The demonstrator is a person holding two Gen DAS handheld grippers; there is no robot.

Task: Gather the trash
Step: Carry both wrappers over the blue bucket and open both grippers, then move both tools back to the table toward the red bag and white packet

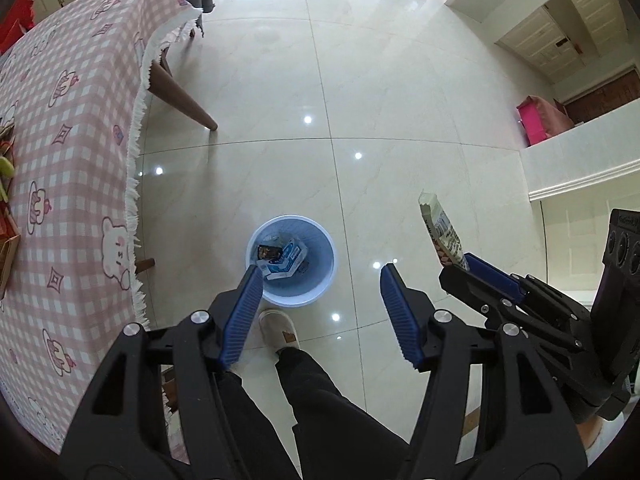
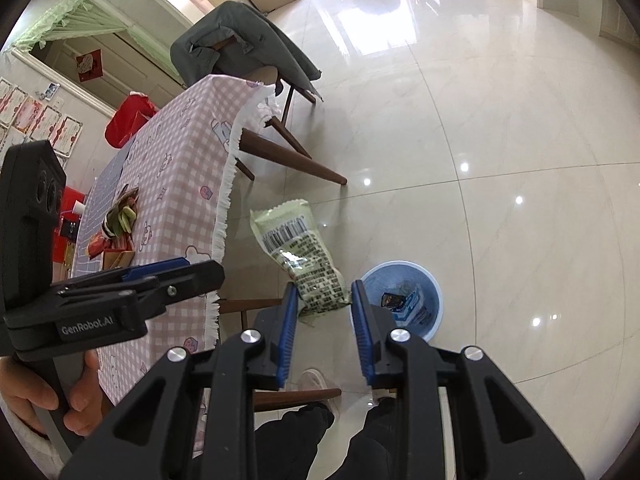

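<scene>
A glossy pale tiled floor (image 1: 400, 92) is filling most of both wrist views. A table (image 1: 68, 128) under a pink checked cloth is running down the left side of the left wrist view, with small items lying on it at the far left edge.

Low in the centre of that view a round blue wastebasket (image 1: 291, 298) is standing on the floor beside the table, already holding a blue-and-white carton (image 1: 282, 264) and a dark wrapper. Just below it, the person's slipper and dark trouser legs are showing.

The left gripper (image 1: 320, 300) is hanging above the basket with its blue pads spread wide and nothing between them, which suggests its piece has gone in.

In the right wrist view the right gripper (image 2: 324, 300) is clamping the lower end of a pale green snack packet (image 2: 298, 246), which is sticking up toward the centre of the frame. The basket is sitting to the lower right of the packet, so the packet is not yet over the opening.

The step in hand appears to be dropping off trash. Next, the right gripper likely needs to shift over the basket mouth and release.
</scene>
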